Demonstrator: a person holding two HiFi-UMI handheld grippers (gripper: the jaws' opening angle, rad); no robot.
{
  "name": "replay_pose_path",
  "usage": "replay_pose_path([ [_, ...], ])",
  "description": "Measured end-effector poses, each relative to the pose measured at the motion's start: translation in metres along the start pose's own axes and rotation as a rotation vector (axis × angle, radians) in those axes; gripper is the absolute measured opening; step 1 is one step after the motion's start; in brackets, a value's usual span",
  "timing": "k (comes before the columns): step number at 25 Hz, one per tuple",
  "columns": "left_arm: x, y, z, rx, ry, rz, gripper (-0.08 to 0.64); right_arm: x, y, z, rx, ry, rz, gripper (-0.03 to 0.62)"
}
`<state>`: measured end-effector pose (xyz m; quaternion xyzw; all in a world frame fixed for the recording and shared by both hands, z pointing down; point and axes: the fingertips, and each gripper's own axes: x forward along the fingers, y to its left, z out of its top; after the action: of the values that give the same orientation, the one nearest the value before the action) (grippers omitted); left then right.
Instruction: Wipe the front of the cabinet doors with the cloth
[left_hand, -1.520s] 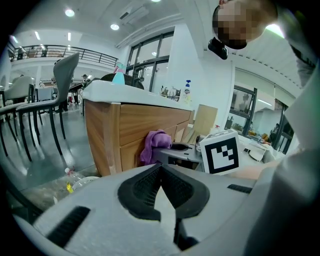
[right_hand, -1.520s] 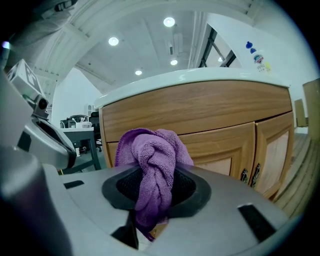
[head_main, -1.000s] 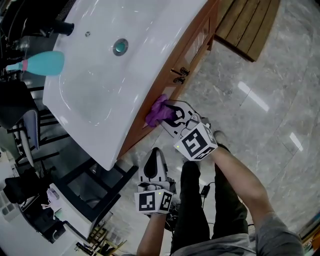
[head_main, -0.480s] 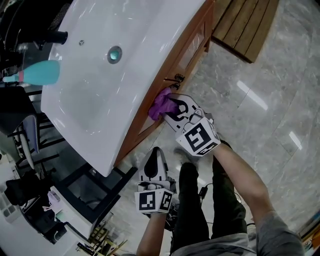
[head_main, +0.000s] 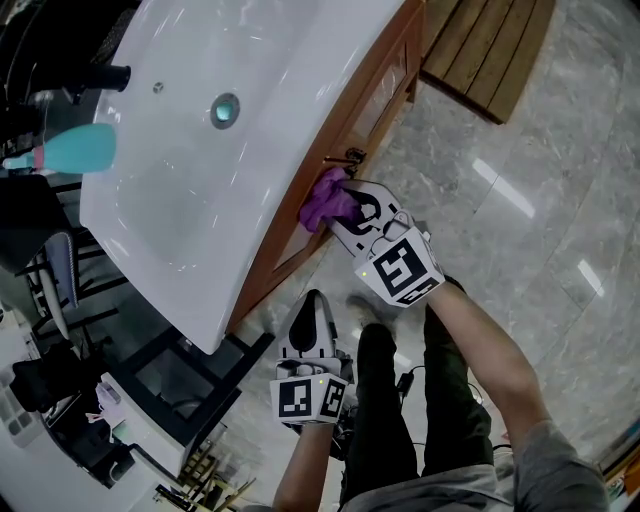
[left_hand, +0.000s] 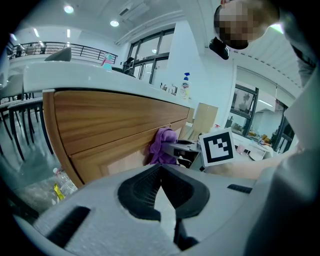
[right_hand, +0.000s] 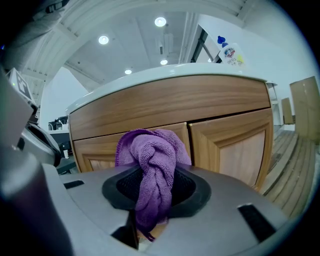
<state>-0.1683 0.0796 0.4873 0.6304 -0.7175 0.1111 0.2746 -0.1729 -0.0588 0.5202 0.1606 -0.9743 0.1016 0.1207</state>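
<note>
Cloth (right_hand: 152, 172) clenched in right tool (head_main: 347, 203) against cabinet door (right_hand: 100, 147) — left tool (head_main: 313, 306) closed, empty

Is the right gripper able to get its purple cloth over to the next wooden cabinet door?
Probably yes: the right gripper holds the purple cloth close to that wooden cabinet door, and nothing stands between.

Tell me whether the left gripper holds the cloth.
No, the purple cloth is clamped in the right gripper, while the left gripper has its jaws together on nothing.
</note>
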Motion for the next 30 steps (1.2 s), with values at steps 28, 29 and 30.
replay_pose_path([
  [28,-0.049,0.022,-0.035,0.006,-0.006,-0.023,0.008,-0.047,0.118,-0.061,0.055,0.051,0.060,0.123],
  [29,-0.050,0.024,-0.037,0.007,-0.004,-0.024,0.008,-0.044,0.122,-0.064,0.049,0.056,0.064,0.123],
  [30,-0.050,0.027,-0.039,0.009,-0.001,-0.027,0.008,-0.041,0.126,-0.066,0.042,0.060,0.067,0.123],
])
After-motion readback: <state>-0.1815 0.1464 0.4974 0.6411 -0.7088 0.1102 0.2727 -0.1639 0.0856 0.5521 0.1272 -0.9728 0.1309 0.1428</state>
